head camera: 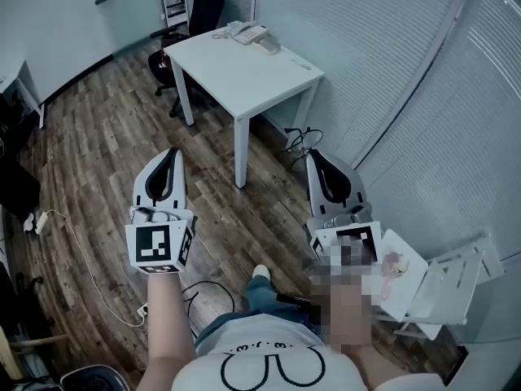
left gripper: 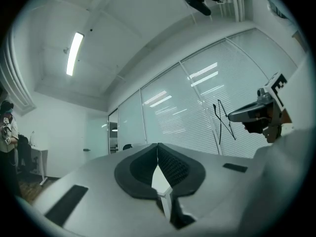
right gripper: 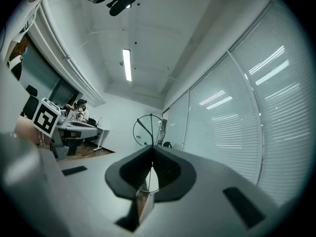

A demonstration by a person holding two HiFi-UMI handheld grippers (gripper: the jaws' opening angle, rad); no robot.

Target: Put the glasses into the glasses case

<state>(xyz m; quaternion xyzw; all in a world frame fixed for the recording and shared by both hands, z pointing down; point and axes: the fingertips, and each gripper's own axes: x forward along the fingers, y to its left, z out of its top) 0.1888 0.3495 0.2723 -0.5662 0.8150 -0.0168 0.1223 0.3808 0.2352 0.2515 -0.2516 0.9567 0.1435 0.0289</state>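
Glasses and case show in no view; small pale items (head camera: 248, 32) on the far bench (head camera: 244, 76) are too small to tell. Left gripper (head camera: 172, 155) and right gripper (head camera: 316, 157) hang over the floor (head camera: 98, 161), fingers (left gripper: 173, 168) pressed together, empty. Judging by this, the whole task remains.
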